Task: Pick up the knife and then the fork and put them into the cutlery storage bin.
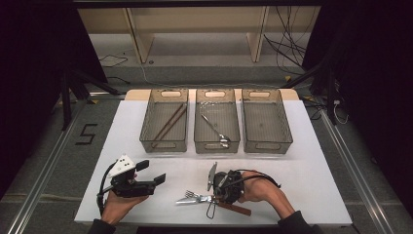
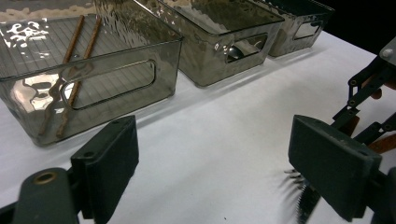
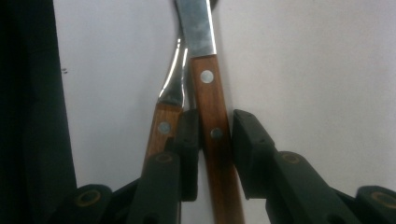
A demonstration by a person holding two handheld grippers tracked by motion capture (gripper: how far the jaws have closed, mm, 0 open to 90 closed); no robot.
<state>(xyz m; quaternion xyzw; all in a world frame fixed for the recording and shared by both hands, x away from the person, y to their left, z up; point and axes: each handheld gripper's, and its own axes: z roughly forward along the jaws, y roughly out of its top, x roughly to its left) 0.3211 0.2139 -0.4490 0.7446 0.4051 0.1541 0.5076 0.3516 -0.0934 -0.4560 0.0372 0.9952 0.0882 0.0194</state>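
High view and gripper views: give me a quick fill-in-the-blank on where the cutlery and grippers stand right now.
1. In the high view, the chopsticks lie in the ___ of the three bins.
2. The spoon lies in the ___ bin.
3. The right gripper has its jaws either side of a knife handle made of ___.
4. The left gripper has its jaws ___.

Missing words: left; middle; wood; open
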